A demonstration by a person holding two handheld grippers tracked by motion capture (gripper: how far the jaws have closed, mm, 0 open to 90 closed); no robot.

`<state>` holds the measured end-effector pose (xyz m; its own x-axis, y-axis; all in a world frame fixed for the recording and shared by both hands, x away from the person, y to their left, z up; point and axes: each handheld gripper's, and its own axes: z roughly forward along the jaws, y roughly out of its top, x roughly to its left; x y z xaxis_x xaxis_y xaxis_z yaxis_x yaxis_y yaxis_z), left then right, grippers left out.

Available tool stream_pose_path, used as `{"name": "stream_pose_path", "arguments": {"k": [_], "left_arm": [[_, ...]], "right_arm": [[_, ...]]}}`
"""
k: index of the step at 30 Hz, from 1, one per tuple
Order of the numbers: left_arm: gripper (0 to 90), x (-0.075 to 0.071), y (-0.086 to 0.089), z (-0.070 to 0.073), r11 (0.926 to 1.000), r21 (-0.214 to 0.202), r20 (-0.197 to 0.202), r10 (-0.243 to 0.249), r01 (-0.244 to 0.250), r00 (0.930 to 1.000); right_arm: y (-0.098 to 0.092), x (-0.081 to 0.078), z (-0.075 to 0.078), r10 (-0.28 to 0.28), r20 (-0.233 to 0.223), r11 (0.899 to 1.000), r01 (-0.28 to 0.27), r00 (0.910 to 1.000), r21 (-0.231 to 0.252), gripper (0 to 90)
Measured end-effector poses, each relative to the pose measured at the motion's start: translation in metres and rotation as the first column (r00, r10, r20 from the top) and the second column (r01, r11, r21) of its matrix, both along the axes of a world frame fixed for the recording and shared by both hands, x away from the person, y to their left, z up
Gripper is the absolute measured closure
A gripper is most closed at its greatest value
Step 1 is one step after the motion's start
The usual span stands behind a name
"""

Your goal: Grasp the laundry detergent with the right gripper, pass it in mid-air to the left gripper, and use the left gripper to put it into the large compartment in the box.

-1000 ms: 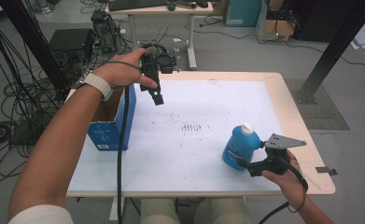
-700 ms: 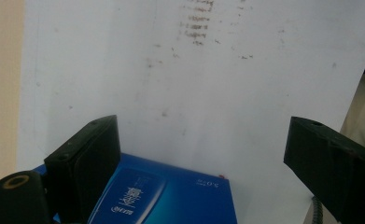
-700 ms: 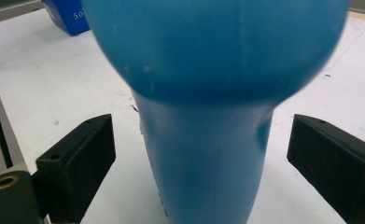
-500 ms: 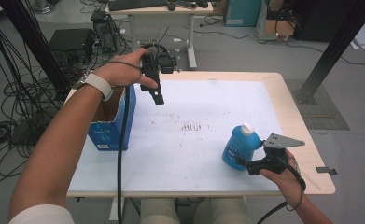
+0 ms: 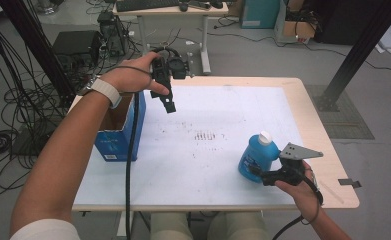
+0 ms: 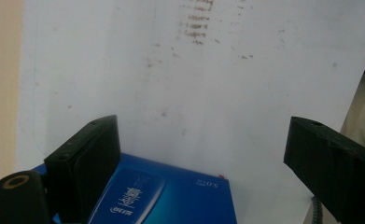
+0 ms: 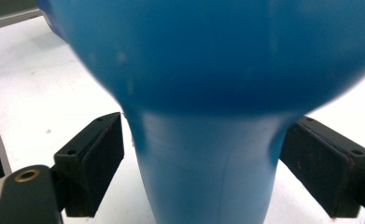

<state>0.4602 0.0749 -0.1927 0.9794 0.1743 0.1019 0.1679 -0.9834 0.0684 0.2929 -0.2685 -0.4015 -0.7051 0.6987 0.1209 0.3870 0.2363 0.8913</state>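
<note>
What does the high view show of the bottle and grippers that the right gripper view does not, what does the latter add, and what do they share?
High view: the whole upright blue bottle with its white cap, the open blue box at the table's left edge, and the left gripper held open above the table. Right gripper view: the bottle's narrow waist between the right gripper jaws, which have just been closing; the pad at the view's left stands just clear. Shared: the bottle and the white table top.

Upright blue bottle (image 5: 255,157), white cap, near table's right front edge
</note>
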Motion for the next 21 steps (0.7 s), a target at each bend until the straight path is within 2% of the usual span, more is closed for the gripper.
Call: {"name": "stream_pose_path", "arguments": {"k": [2, 9, 11, 12, 13, 15, 16, 17, 21], "left_arm": [[11.2, 0.0012, 0.0003, 0.0002, 0.9998, 0.002, 0.008, -0.019, 0.019, 0.9998], [11.2, 0.0012, -0.0004, -0.0006, 0.9997, -0.005, 0.01, -0.024, 0.024, 0.9997], [11.2, 0.0013, -0.0007, 0.0001, 0.9997, 0.004, 0.009, -0.026, 0.026, 0.9996], [11.2, 0.0012, -0.0007, -0.0002, 0.9997, 0.0, 0.009, -0.024, 0.024, 0.9997], [11.2, 0.0001, -0.0006, -0.0007, 1.0, -0.005, 0.004, -0.006, 0.006, 1.0], [11.2, 0.0013, -0.0009, -0.0003, 0.9998, 0.005, 0.008, -0.018, 0.018, 0.9998], [11.2, 0.0001, -0.0008, -0.0007, 1.0, 0.004, -0.003, 0.003, -0.003, 1.0], [11.2, -0.0017, -0.0006, -0.0015, 0.9995, -0.006, -0.007, 0.031, -0.031, 0.9995], [11.2, -0.0013, -0.0005, -0.002, 0.9995, -0.011, -0.006, 0.031, -0.031, 0.9995]], "right_arm": [[0.0003, 0.0002, -0.0005, 0.002, 0.003, 1.0, -0.002, 1.0, -0.006, 15.9], [0.0001, 0.0007, -0.0031, 0.001, 0.013, 1.0, -0.001, 0.9999, 0.002, 18.7], [-0.0002, 0.0026, -0.0043, 0.011, 0.031, 1.0, -0.011, 0.9995, -0.001, 19.2], [0.0001, 0.0015, -0.0044, -0.001, 0.011, 1.0, 0.001, 0.9999, -0.001, 19.5], [0.0002, 0.0023, -0.0048, 0.002, 0.02, 1.0, -0.002, 0.9998, 0.0, 19.7], [0.0006, 0.0026, -0.0051, 0.002, 0.018, 1.0, -0.002, 0.9998, 0.0, 20.4], [0.0011, 0.0034, -0.0056, 0.006, 0.03, 1.0, -0.006, 0.9995, -0.001, 20.8], [0.0012, 0.0026, -0.0055, 0.003, 0.019, 1.0, -0.003, 0.9998, 0.001, 21.1], [0.0011, 0.0028, -0.0065, 0.0, 0.02, 1.0, 0.0, 0.9998, 0.004, 22.9]]}}
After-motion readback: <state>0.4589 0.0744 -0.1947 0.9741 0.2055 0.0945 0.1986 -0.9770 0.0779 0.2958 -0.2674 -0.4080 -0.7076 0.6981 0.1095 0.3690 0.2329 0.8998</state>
